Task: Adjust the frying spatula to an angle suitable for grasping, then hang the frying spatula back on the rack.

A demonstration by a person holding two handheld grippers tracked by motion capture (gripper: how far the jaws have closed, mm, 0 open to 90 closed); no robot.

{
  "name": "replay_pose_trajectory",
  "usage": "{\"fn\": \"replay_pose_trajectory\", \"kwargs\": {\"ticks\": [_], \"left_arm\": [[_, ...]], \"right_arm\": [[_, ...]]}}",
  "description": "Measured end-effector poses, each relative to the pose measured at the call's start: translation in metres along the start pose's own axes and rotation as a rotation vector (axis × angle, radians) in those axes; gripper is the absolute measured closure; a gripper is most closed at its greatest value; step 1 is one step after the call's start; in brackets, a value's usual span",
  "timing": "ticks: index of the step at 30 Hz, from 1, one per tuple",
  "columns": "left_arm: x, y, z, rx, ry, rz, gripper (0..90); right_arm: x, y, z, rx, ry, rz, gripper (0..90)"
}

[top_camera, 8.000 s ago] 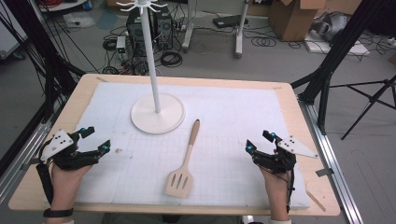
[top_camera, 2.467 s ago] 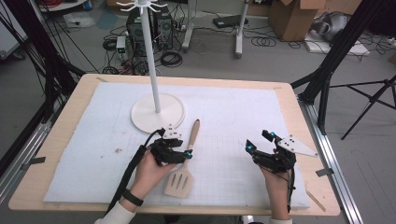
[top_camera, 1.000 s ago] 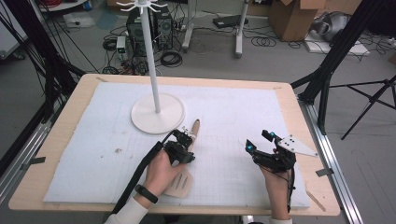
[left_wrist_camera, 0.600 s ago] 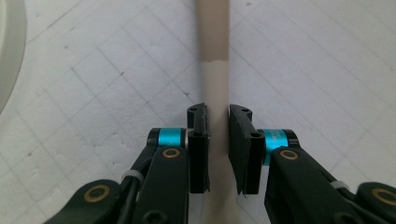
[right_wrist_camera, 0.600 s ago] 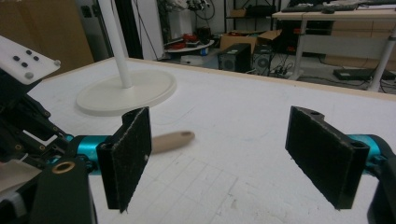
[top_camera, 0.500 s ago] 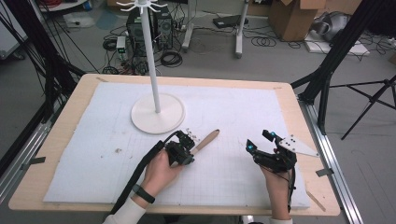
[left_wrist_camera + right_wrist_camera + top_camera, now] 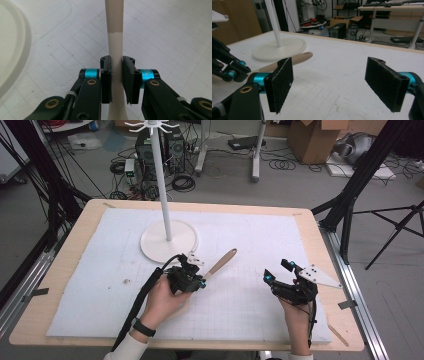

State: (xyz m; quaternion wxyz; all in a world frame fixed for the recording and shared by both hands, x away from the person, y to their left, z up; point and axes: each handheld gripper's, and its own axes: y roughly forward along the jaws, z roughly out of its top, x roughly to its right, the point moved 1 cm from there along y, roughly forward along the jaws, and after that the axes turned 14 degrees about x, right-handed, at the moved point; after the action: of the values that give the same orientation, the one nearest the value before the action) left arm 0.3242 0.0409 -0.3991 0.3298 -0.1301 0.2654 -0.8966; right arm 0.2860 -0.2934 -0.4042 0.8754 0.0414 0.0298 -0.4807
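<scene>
— What did the left gripper (image 7: 116,75) hold at frame centre?

— Its black jaws were clamped on the smooth, pale wooden handle of the spatula (image 7: 220,263); the rounded handle tip pointed to the upper right, just right of the white stand (image 7: 168,240) with its round disc base.

— And the right gripper (image 7: 337,85)?

— It rested at lower right on the white gridded mat (image 7: 260,235); its flat, felt-faced jaws stood wide apart, holding nothing.

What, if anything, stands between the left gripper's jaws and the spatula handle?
Nothing does. In the left gripper view the left gripper has both jaws pressed straight against the spatula handle, one on each side, with bare white mat around them. The right gripper sits apart, open.
</scene>
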Motion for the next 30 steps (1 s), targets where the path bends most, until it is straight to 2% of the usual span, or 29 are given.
{"fn": "replay_pose_trajectory", "kwargs": {"ticks": [6, 17, 20, 21, 22, 24, 26, 27, 28, 30], "left_arm": [[-0.008, -0.02, 0.003, 0.087, -0.028, -0.014, 77.9], [-0.016, -0.067, 0.009, 0.326, -0.066, -0.021, 77.8], [-0.018, -0.078, 0.009, 0.377, -0.067, -0.019, 77.8], [-0.018, -0.078, 0.009, 0.377, -0.067, -0.019, 77.8], [-0.018, -0.085, 0.009, 0.417, -0.066, -0.015, 77.8], [-0.018, -0.09, 0.009, 0.45, -0.066, -0.009, 77.8], [-0.017, -0.093, 0.008, 0.49, -0.056, 0.012, 77.8], [-0.017, -0.093, 0.008, 0.49, -0.056, 0.012, 77.8], [-0.017, -0.096, 0.008, 0.522, -0.052, 0.014, 77.8], [-0.016, -0.097, 0.007, 0.548, -0.05, 0.014, 77.8]], "right_arm": [[0.0, 0.0, 0.0, -0.001, 0.0, 0.003, 21.6], [-0.006, 0.0, 0.004, 0.02, 0.003, 0.022, 22.4], [-0.008, 0.001, 0.005, 0.018, 0.007, 0.03, 22.4], [-0.008, 0.001, 0.005, 0.018, 0.007, 0.03, 22.4], [-0.009, 0.001, 0.006, 0.024, 0.002, 0.036, 22.4], [-0.011, 0.002, 0.007, 0.027, 0.011, 0.043, 22.4], [-0.012, 0.002, 0.008, 0.029, 0.02, 0.046, 22.4], [-0.012, 0.002, 0.009, 0.034, 0.016, 0.051, 22.4], [-0.013, 0.002, 0.01, 0.036, 0.031, 0.053, 22.4], [-0.015, 0.003, 0.012, 0.044, 0.04, 0.063, 22.3]]}}
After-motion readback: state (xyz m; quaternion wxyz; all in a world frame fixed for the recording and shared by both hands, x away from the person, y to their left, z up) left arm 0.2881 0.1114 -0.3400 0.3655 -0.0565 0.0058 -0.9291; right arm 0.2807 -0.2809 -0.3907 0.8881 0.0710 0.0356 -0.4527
